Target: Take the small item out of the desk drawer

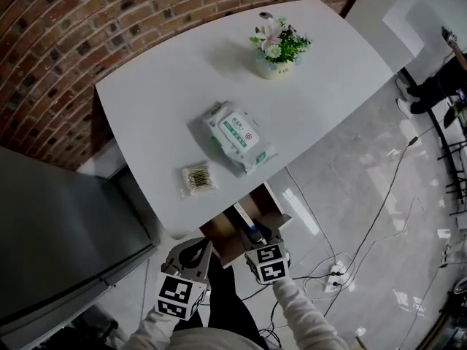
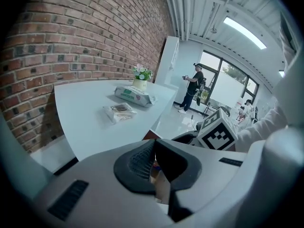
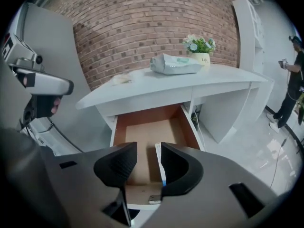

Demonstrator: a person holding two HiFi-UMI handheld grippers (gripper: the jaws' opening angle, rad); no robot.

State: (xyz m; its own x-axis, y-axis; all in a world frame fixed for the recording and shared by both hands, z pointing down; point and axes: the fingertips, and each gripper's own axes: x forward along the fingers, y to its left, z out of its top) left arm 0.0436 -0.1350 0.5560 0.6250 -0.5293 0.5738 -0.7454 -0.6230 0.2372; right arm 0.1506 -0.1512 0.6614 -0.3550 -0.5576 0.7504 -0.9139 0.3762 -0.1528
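The wooden desk drawer (image 1: 232, 240) (image 3: 152, 127) stands pulled out from under the white desk's (image 1: 160, 93) near edge. On its floor lies a thin white item with a blue end (image 3: 158, 161) (image 1: 248, 226), lengthwise and toward the right side. My right gripper (image 1: 264, 236) (image 3: 148, 163) hovers over the drawer's front, open. The item lies just inside its right finger (image 3: 178, 167), and no pad presses on it. My left gripper (image 1: 195, 252) (image 2: 154, 158) hangs left of the drawer, its pads meeting at the tips, with nothing clearly held.
On the desk lie a pack of wet wipes (image 1: 237, 135) and a bag of cotton swabs (image 1: 198, 177), and a flower pot (image 1: 276, 49) stands farther back. A grey cabinet (image 1: 58, 232) is at the left, a brick wall behind. Cables and a power strip (image 1: 336, 272) lie on the floor at the right.
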